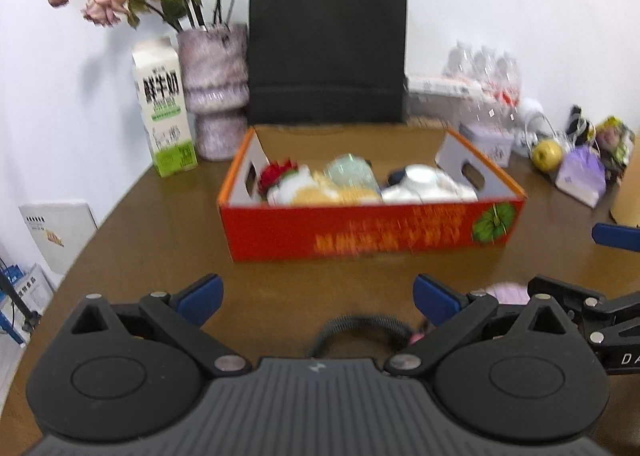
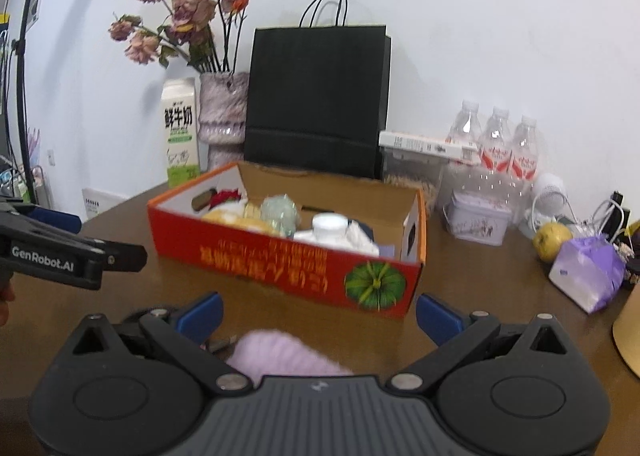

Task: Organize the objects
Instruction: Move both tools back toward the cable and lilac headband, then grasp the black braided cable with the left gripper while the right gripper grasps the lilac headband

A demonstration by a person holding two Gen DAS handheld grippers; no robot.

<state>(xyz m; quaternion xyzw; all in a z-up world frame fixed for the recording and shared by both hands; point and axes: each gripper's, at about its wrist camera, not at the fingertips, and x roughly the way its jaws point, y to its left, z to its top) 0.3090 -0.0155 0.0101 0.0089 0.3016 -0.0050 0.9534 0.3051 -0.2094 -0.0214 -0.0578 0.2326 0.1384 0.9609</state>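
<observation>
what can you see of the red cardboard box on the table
The red cardboard box is a shallow open-top tray with orange rim edges, plain inner walls and oval handle cutouts in its end walls. Yellow print and a green pumpkin picture mark its long side. It sits flat on the brown table, in front of the black paper bag, holding soft items and a white jar.

- Left gripper: matte black linkage arms, round silver pivot screws, blue pads on the fingers.
- A ribbed grey housing sits at 6 o'clock, with a black braided cable looped above it.
- Right gripper: same build; its neighbour's arm at 9 o'clock reads "GenRobot.AI" in white.
</observation>
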